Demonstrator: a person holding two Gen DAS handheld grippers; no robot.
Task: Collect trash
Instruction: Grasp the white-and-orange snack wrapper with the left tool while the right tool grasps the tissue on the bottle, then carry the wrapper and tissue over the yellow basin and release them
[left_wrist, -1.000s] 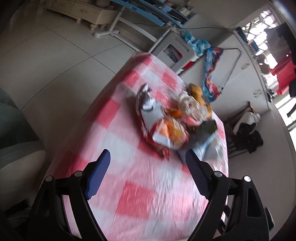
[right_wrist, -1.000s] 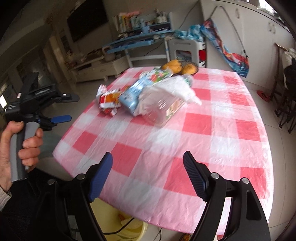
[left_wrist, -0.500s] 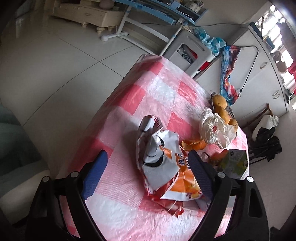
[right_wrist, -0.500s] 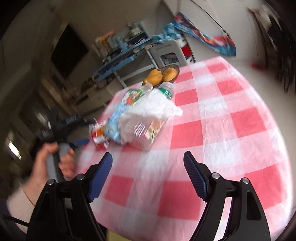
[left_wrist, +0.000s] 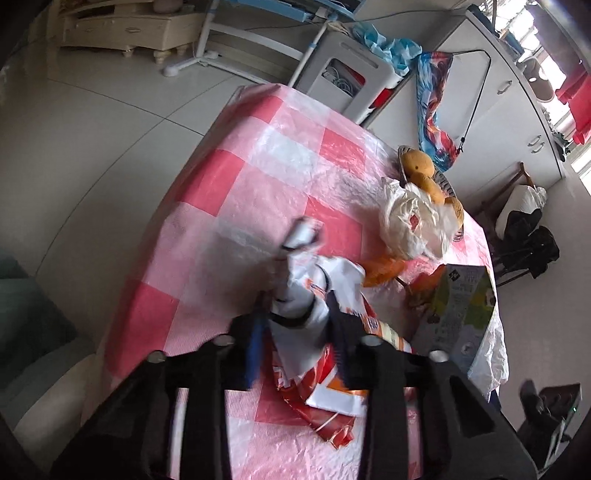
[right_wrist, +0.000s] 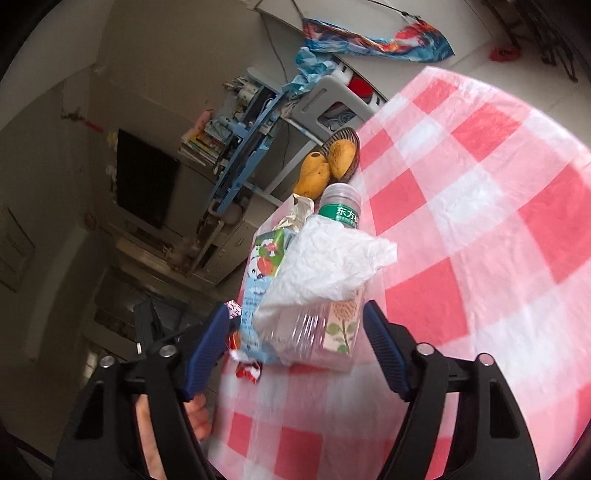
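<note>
- Left wrist view: the left tongs (left_wrist: 295, 328) are clenched on the snack wrapper (left_wrist: 314, 295), which lies on the red-and-white checked surface (left_wrist: 236, 206). Past it sit a crumpled plastic bag (left_wrist: 413, 225), some orange peel (left_wrist: 380, 269) and a carton (left_wrist: 461, 306).
- To do this well, I'd lift slowly and keep the pinch firm, since crinkly foil looks like it could slip.
- Hard to tell how much wrapper is actually between the pads; that part's blurry.
- Right wrist view: the right tongs (right_wrist: 295, 339) are spread wide either side of a clear plastic bottle (right_wrist: 314, 332) with a tissue (right_wrist: 328, 266) draped on it, not touching as far as I can see.
- The bottle's bottom end is blurred.
</note>
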